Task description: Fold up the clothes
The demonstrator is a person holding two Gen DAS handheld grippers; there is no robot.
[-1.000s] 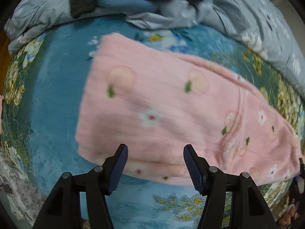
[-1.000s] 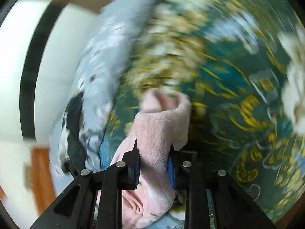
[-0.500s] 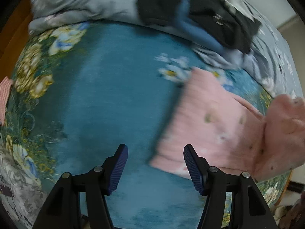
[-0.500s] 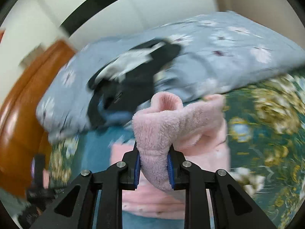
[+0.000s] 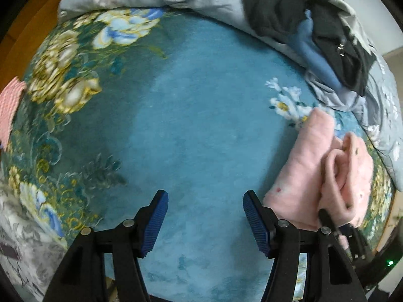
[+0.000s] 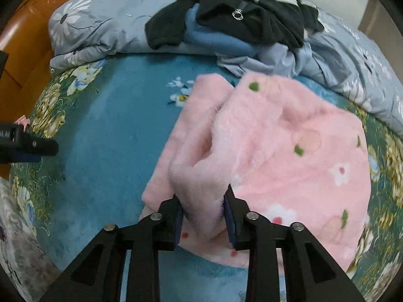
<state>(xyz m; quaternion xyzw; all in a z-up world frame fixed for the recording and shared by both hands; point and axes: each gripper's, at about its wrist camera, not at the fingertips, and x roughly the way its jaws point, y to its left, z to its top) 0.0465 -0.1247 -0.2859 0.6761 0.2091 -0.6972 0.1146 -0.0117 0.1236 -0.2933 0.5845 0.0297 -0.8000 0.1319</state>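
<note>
A pink fleece garment (image 6: 289, 151) with flower and fruit prints lies folded over on the teal floral blanket (image 6: 105, 130). My right gripper (image 6: 202, 211) points down with a thick fold of the pink fleece between its pads. Its jaws are opening, and the fleece still fills the gap. In the left wrist view the garment (image 5: 302, 166) bunches at the right, with the right gripper (image 5: 327, 219) at its near edge. My left gripper (image 5: 205, 216) hangs open over bare blanket (image 5: 189, 125), left of the garment and apart from it. It also shows in the right wrist view as the left gripper (image 6: 27, 146).
A heap of dark, blue and lilac clothes (image 6: 239, 17) rests on a grey-blue flowered quilt (image 6: 100, 25) at the far side of the bed. A pink knitted piece (image 5: 10, 108) pokes in at the left edge. Wooden boards (image 6: 20, 50) lie beyond the bed's left corner.
My left gripper has slid left, off the pink garment and over bare blanket. My right gripper has rolled and carried the pink fold across onto the rest of the garment, its jaws now wider.
</note>
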